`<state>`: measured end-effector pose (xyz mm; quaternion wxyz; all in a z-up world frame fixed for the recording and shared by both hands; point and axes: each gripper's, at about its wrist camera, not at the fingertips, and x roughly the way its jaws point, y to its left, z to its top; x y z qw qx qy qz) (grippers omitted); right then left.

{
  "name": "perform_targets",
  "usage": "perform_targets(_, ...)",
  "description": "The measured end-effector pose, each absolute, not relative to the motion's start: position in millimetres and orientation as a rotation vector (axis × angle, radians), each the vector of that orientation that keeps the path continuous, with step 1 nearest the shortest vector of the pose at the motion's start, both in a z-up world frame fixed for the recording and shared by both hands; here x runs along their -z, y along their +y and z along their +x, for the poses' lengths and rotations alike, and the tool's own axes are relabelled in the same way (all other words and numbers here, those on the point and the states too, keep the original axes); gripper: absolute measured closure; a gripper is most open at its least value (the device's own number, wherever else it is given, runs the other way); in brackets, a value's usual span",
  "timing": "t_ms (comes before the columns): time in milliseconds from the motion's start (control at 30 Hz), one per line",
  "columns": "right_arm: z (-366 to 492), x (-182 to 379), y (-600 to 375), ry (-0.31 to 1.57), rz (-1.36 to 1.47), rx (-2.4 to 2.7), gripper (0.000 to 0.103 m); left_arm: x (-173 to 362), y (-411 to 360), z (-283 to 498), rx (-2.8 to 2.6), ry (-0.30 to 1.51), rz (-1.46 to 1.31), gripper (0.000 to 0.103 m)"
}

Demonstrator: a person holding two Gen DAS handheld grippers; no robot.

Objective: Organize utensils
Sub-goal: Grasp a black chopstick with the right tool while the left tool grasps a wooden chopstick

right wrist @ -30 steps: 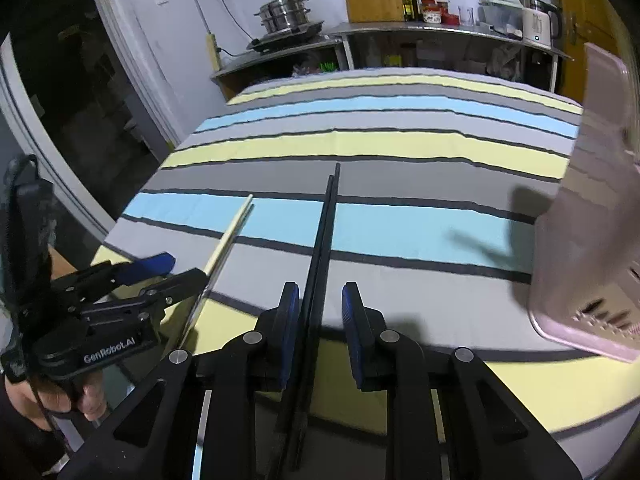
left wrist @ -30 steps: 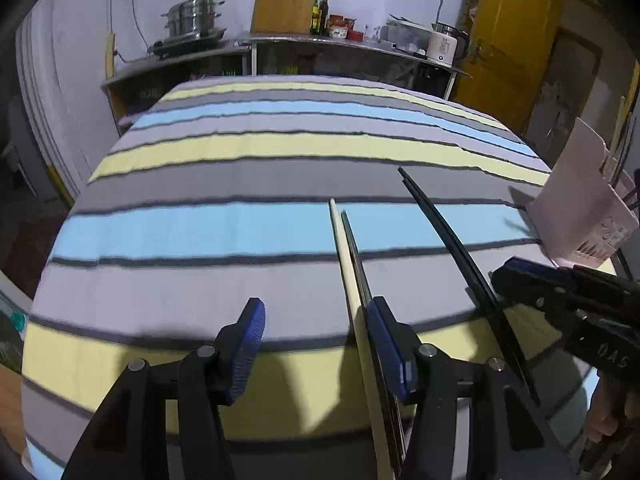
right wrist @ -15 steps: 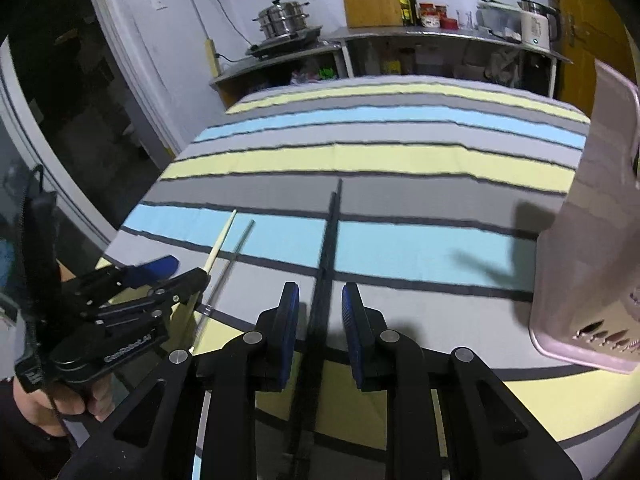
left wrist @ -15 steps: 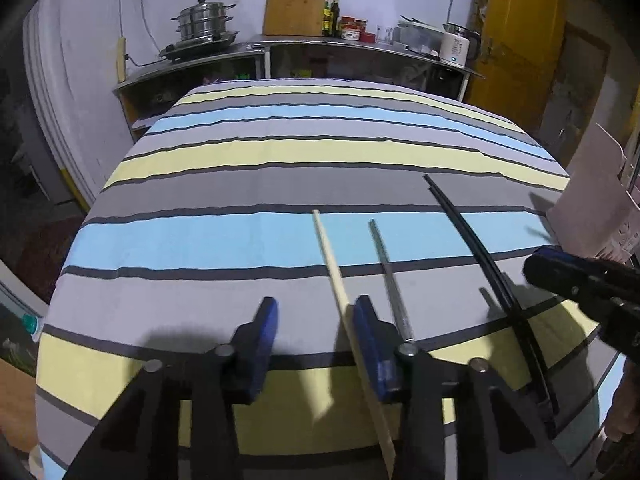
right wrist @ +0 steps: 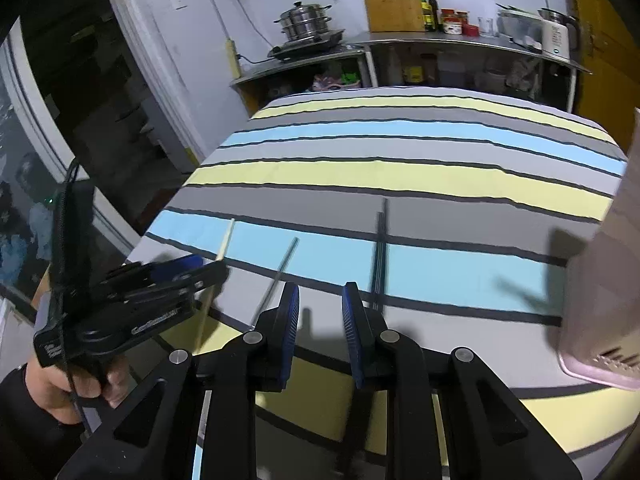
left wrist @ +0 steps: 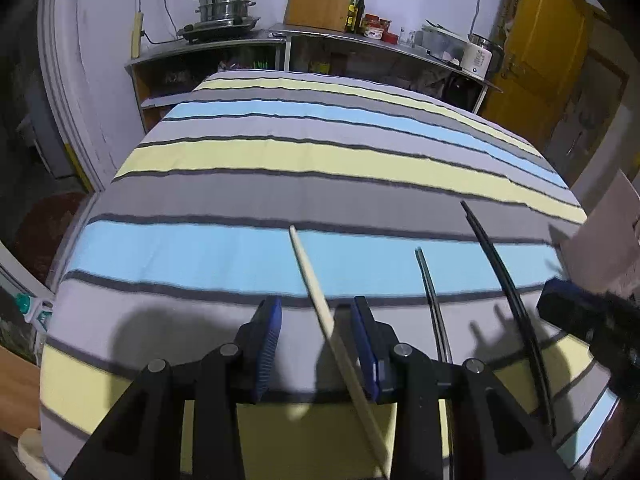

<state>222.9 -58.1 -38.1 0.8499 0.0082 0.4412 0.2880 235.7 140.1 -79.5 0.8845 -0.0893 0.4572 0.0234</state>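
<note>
A pale wooden chopstick [left wrist: 310,276] lies on the striped tablecloth [left wrist: 280,160] and runs between the pads of my left gripper [left wrist: 316,340]. It rests close against the right pad, and the jaws stand apart. To its right lie a grey metal chopstick [left wrist: 430,300] and a pair of black chopsticks [left wrist: 500,280]. My right gripper [right wrist: 320,316] is open with nothing between its pads. The black chopsticks [right wrist: 380,248] pass just right of its right finger. The wooden chopstick [right wrist: 226,240] and the left gripper [right wrist: 208,266] show at the left of the right wrist view.
A pink slotted utensil holder [right wrist: 600,280] stands at the table's right side. The table's left edge [right wrist: 168,216] drops off beside the left gripper. A hand [right wrist: 80,388] grips its handle. A counter [left wrist: 360,40] with a pot and cutting board stands beyond the far edge.
The left jaws have narrowed, and the wooden chopstick has swung left, away from the grey one. The right gripper has shifted left, so the black chopsticks sit outside its pads.
</note>
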Motion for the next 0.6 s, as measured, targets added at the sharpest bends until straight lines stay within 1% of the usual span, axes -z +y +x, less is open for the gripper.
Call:
perform_targets(133, 224, 42, -47, 0.944, 0.009, -0.614, 0.080, 80, 139, 249, -0.031, 0.957, -0.143, 0.067)
perform_targets(233, 225, 44, -42, 0.954, 0.007, -0.613, 0.080, 82, 136, 249, -0.053, 0.953, -0.091, 0.078)
perform_targets(300, 226, 47, -41, 0.961, 0.009, -0.613, 0.080, 82, 138, 250, -0.064, 0.950, -0.082, 0.091)
perform_targets(333, 228, 48, -37, 0.967, 0.011, -0.615, 0.080, 82, 141, 250, -0.065, 0.951, -0.087, 0.092)
perform_targets(367, 229, 50, -35, 0.972, 0.012, -0.617, 0.080, 82, 145, 249, -0.058, 0.953, -0.099, 0.096)
perform_targets(400, 230, 52, -32, 0.980, 0.014, -0.621, 0.080, 82, 148, 248, -0.057, 0.955, -0.104, 0.097)
perform_targets(600, 237, 65, -12, 1.027, 0.015, -0.632, 0.080, 80, 165, 237, -0.072, 0.950, -0.141, 0.097)
